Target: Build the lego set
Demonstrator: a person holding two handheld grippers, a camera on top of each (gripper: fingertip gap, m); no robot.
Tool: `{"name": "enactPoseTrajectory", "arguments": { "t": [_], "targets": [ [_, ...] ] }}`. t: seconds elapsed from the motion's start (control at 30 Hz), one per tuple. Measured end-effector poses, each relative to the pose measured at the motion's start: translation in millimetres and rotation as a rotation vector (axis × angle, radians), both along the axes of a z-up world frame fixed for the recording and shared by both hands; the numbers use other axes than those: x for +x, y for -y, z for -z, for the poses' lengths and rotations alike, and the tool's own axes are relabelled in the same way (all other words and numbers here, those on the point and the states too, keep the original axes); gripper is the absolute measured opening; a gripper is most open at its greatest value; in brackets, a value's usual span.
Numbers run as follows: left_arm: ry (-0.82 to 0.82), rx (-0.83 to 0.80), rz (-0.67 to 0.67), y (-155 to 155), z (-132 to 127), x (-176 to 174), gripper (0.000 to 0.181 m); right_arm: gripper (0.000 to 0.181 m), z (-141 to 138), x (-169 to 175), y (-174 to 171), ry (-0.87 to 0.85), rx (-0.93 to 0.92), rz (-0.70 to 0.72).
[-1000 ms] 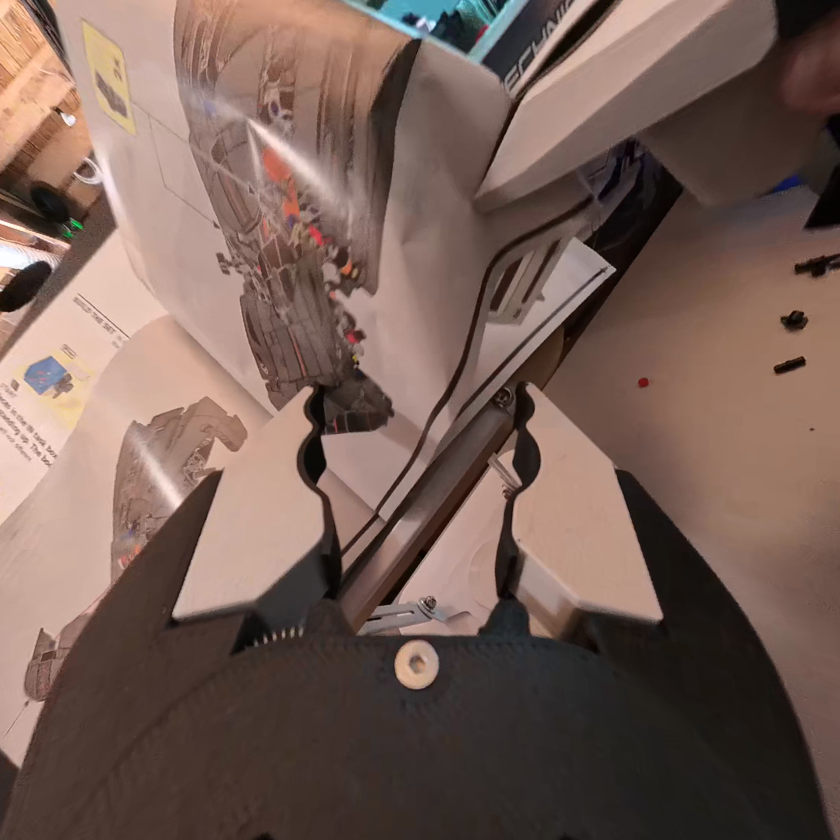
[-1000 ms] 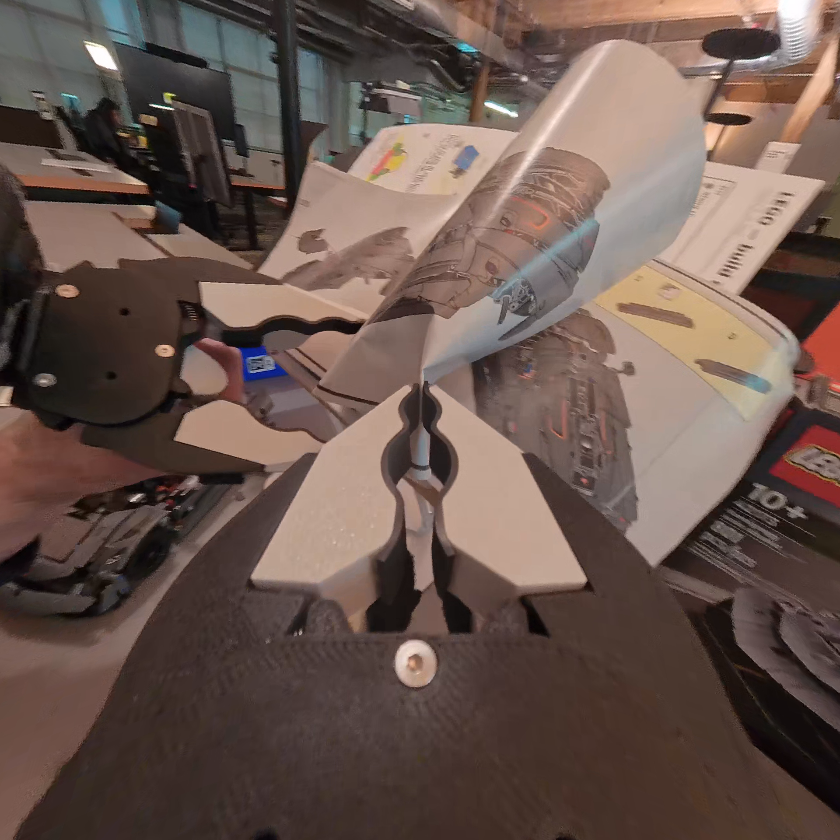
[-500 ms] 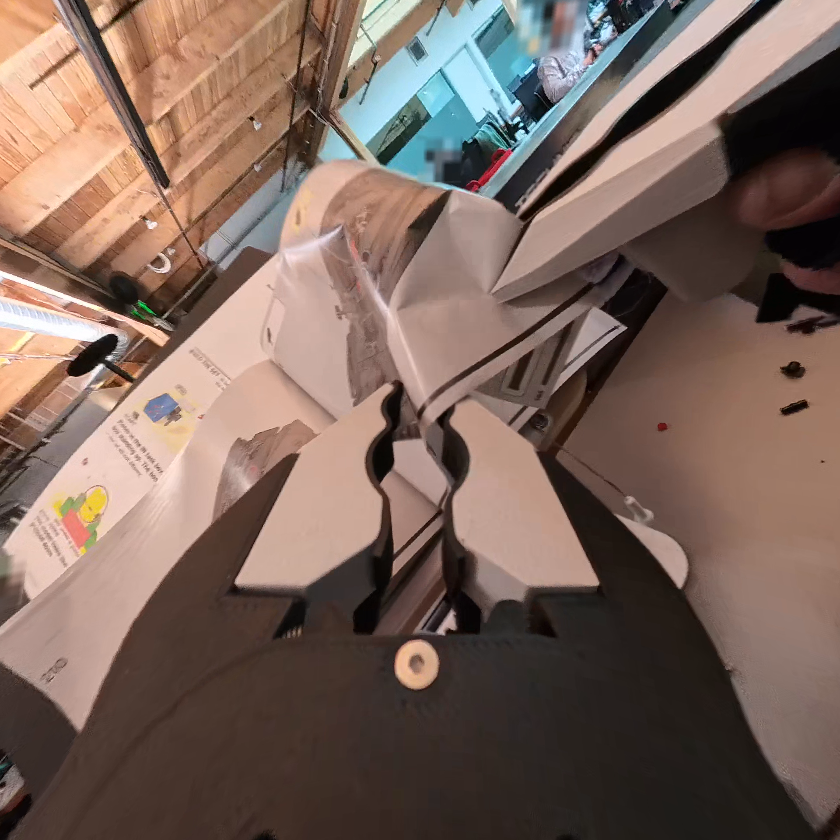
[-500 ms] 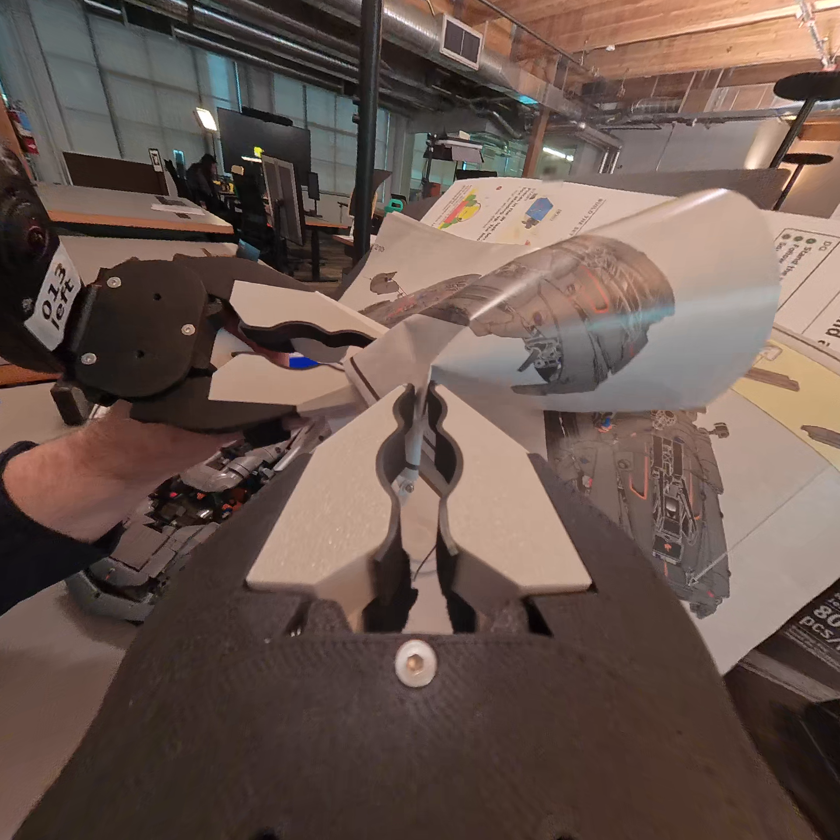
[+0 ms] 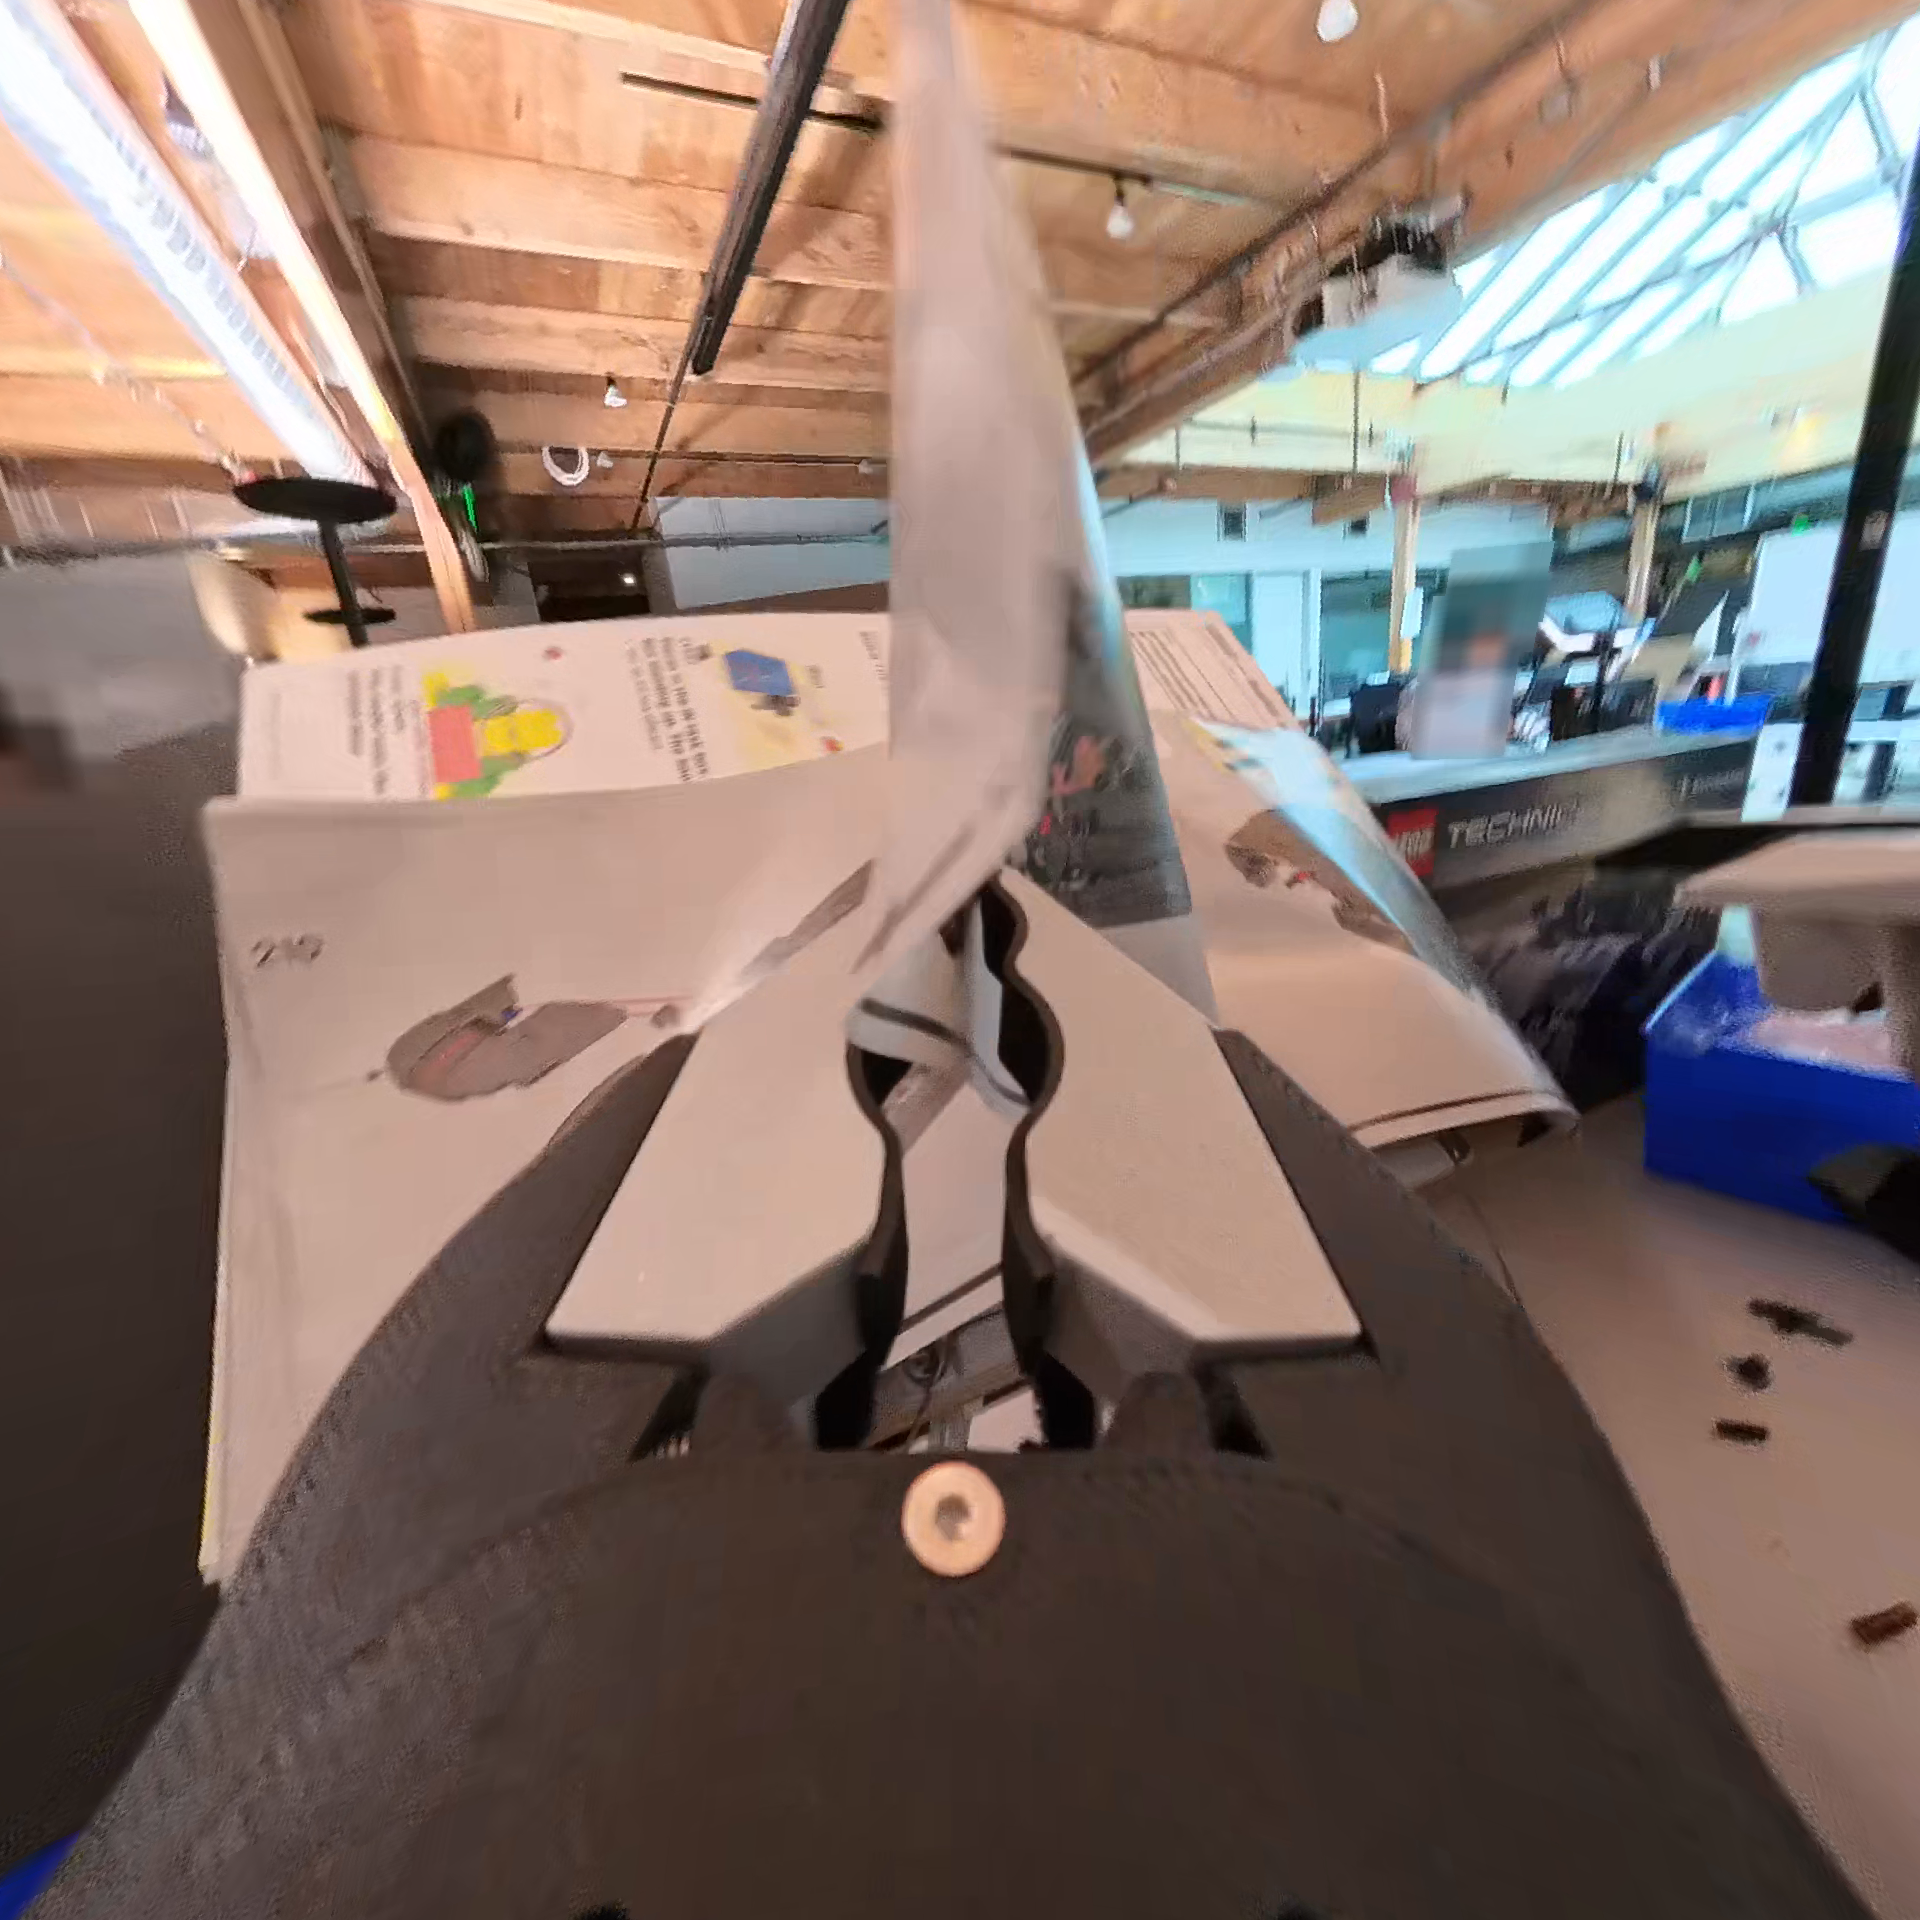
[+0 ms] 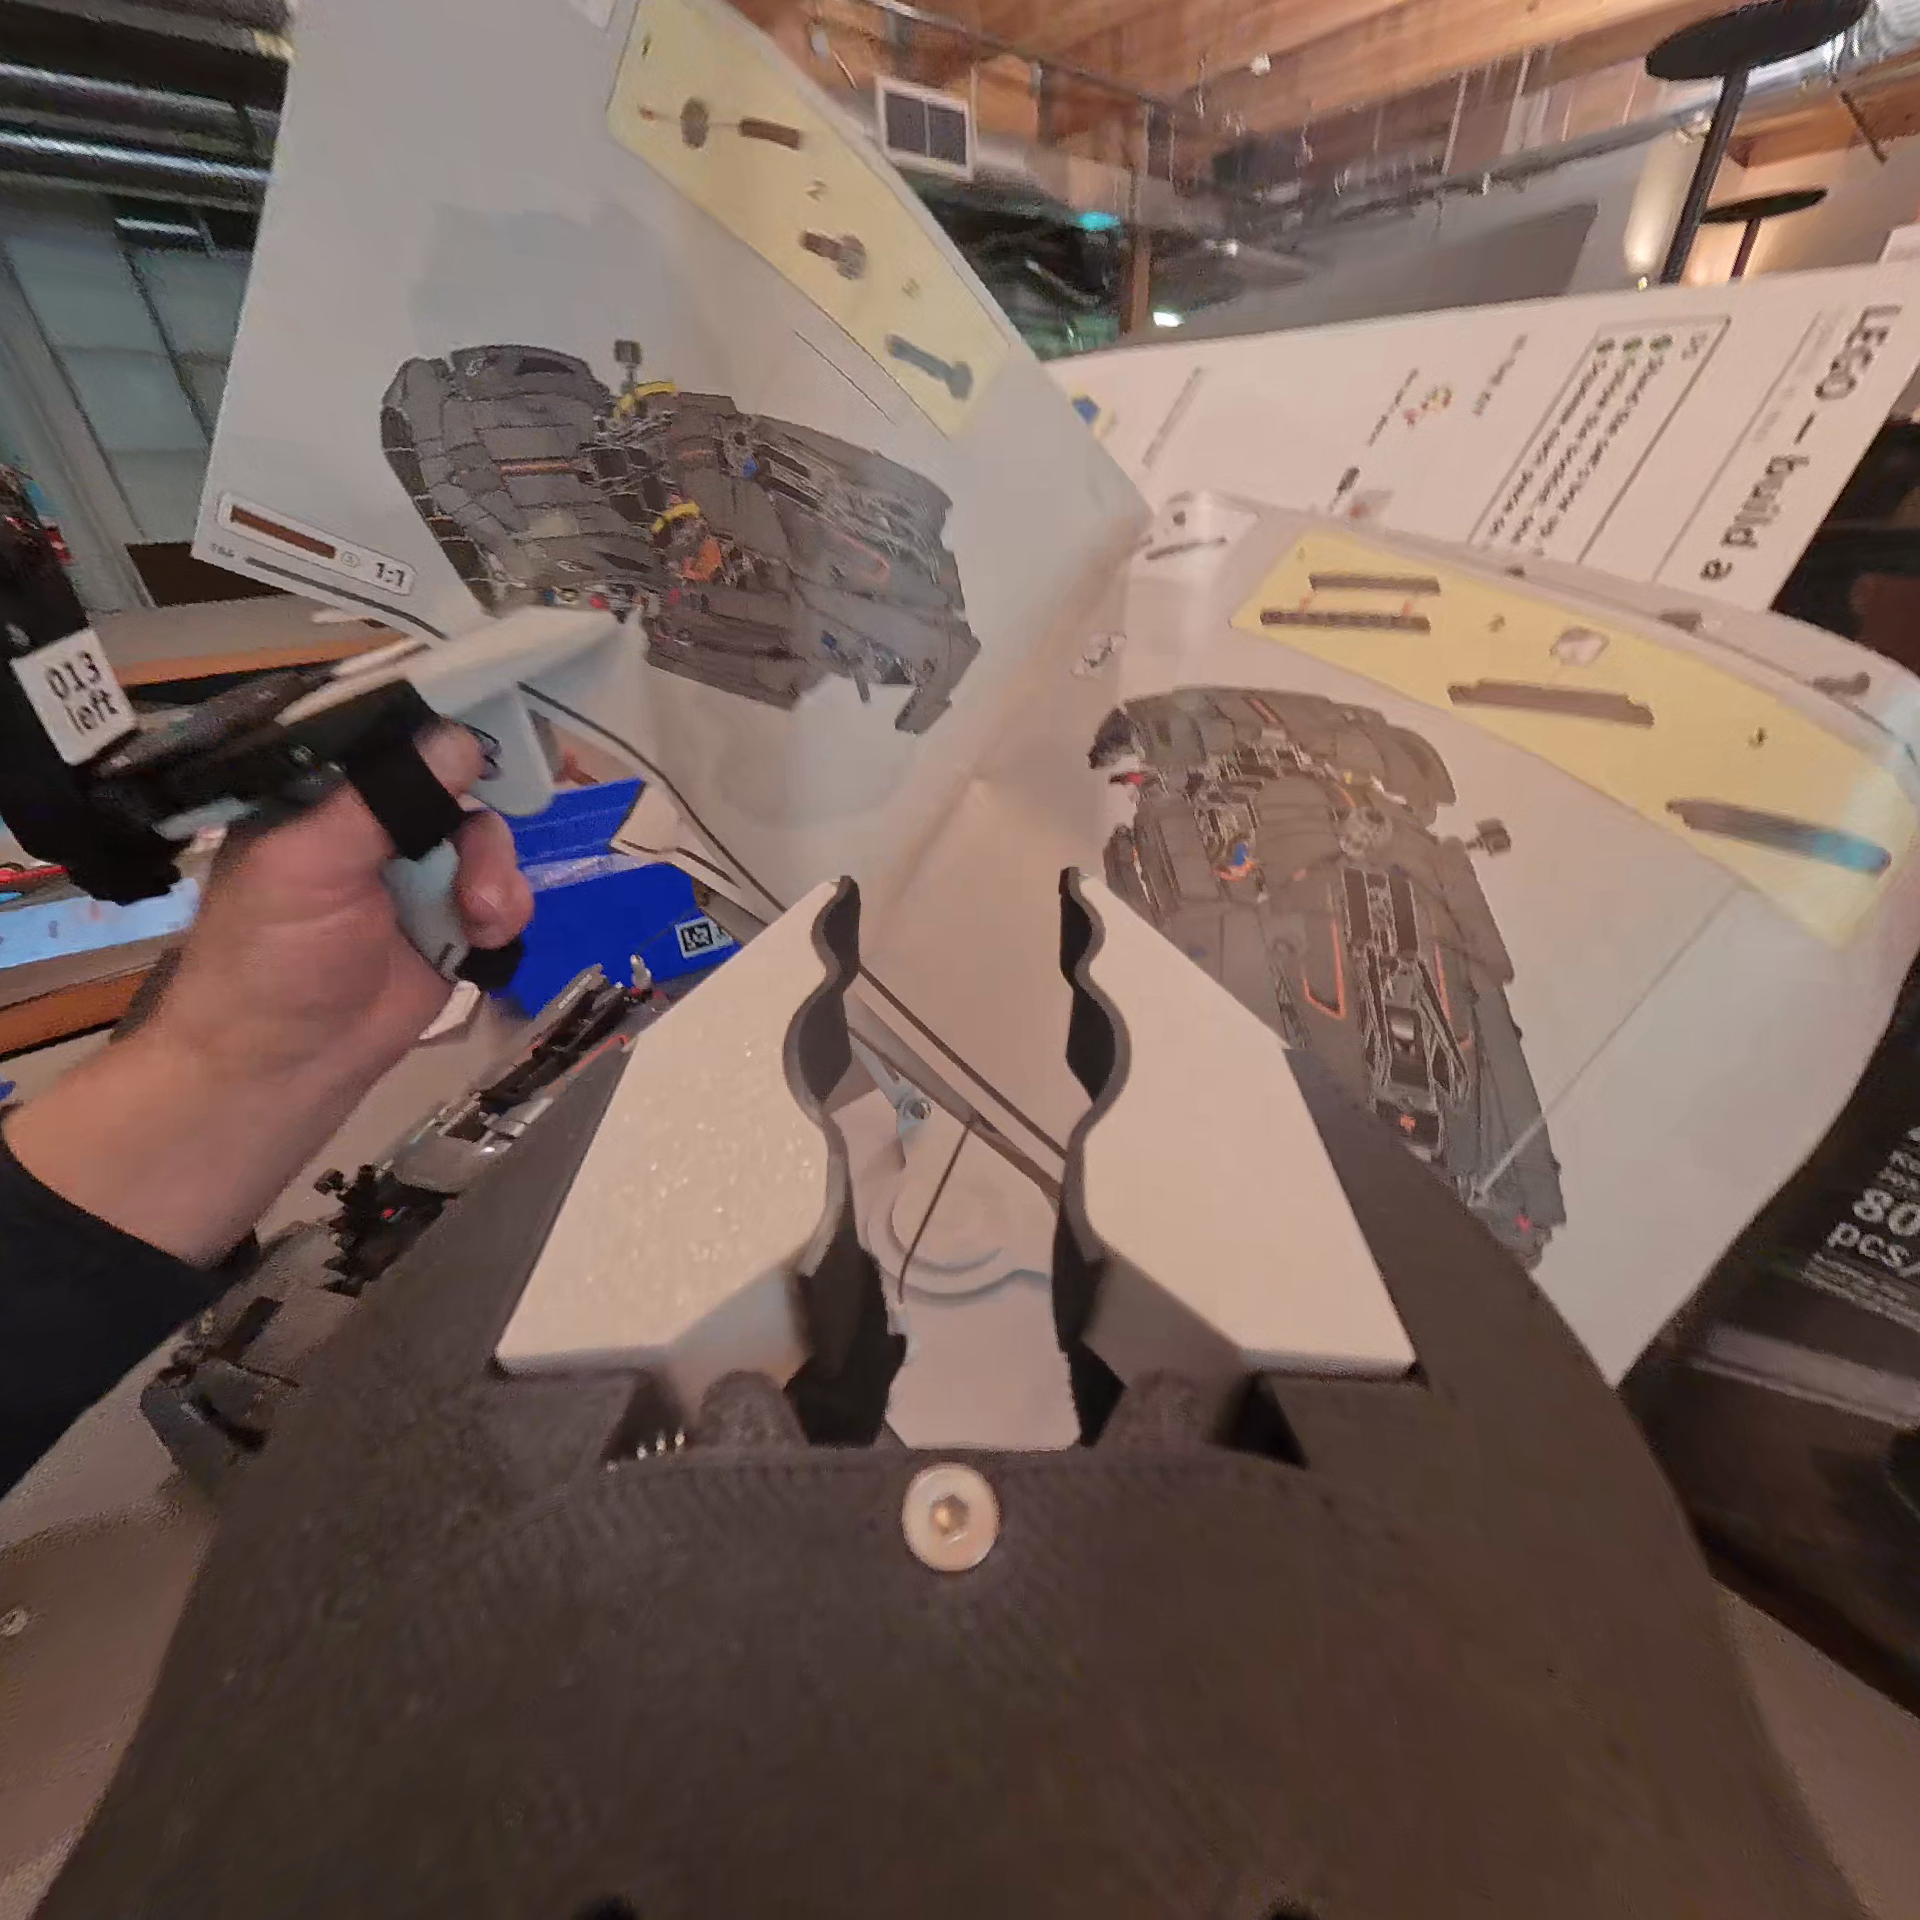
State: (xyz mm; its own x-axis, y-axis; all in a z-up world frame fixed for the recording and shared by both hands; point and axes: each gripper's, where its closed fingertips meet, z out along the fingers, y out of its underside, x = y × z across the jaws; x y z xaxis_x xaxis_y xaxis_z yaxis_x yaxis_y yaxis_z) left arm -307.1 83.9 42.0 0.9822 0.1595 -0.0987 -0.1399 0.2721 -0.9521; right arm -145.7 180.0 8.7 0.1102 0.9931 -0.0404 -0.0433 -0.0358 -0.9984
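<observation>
The open instruction booklet (image 5: 499,935) lies in front of me and also shows in the right wrist view (image 6: 1621,935). My left gripper (image 5: 982,914) is shut on the lower corner of one page (image 5: 977,520) and holds it upright. The right wrist view shows that page (image 6: 499,312) standing up, pinched by the left gripper (image 6: 582,634) in a person's hand (image 6: 301,935). My right gripper (image 6: 956,894) is open and empty, just in front of the booklet's spine. A dark grey partly built lego model (image 6: 416,1174) lies on the table at the lower left.
A blue bin (image 5: 1766,1101) stands to the right of the booklet, also seen behind the hand (image 6: 592,883). Small black lego pieces (image 5: 1787,1325) lie loose on the table at the right. The dark lego box (image 5: 1507,821) stands behind; its side shows at the right (image 6: 1860,1247). About 20 cm separates my left fingertips from my right.
My right gripper has let go of the page and opened. My left gripper has closed on the page and lifted it from a curl to standing upright.
</observation>
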Motion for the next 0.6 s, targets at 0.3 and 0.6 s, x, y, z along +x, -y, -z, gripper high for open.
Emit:
{"name": "enactPoseTrajectory", "arguments": {
  "t": [0.3, 0.6],
  "targets": [
    [0.183, 0.064, 0.063, 31.1, 6.8, -48.3, 0.0, 0.04, 29.8, -8.1, -14.0, 0.089, -0.06, 0.022],
    [0.267, 0.08, 0.129, 32.7, 11.9, -55.6, 0.0, 0.038, 24.0, -4.9, -12.2, 0.071, -0.051, 0.017]
  ]
}}
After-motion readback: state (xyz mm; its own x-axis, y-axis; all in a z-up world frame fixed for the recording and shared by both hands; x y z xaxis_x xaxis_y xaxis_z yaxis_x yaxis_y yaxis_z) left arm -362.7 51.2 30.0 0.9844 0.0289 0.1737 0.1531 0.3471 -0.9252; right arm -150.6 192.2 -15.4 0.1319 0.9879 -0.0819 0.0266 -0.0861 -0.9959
